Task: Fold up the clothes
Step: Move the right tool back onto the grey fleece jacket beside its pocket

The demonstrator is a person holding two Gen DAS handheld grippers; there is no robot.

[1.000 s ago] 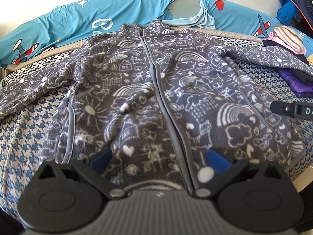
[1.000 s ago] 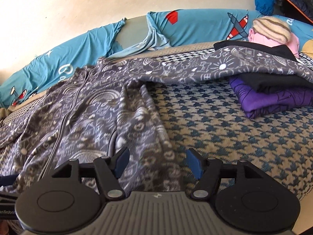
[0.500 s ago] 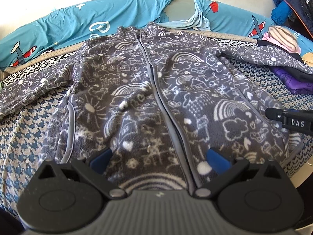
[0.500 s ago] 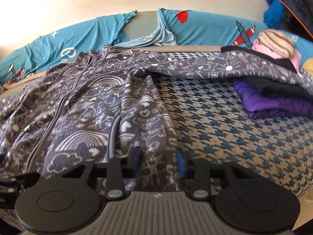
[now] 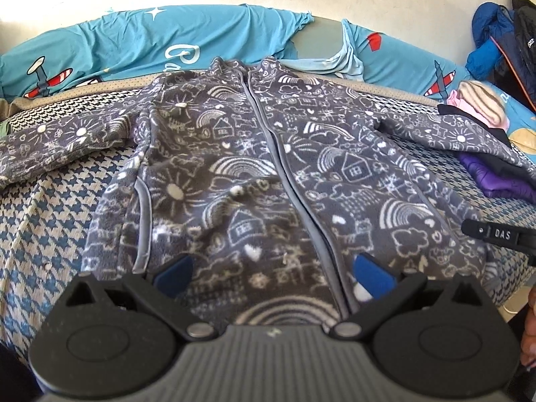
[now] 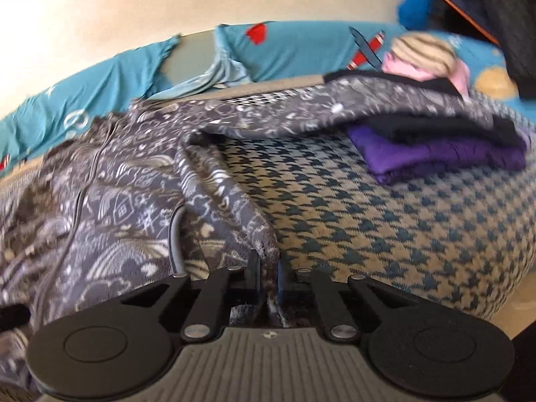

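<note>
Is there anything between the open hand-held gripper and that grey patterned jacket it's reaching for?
Nothing visible. The left hand-held gripper hangs open right over the jacket near its hem, with only bare fleece between its fingers. The right hand-held gripper is already shut on the jacket's side edge.

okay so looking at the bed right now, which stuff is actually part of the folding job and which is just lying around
Part of the job:
- grey patterned fleece jacket, spread flat, zipped
- right gripper, jaws shut on the jacket's hem
- left gripper, jaws open over the hem

Just lying about:
- purple folded garment under the jacket's sleeve
- pink and striped item
- blue pillows
- blue coat
</note>
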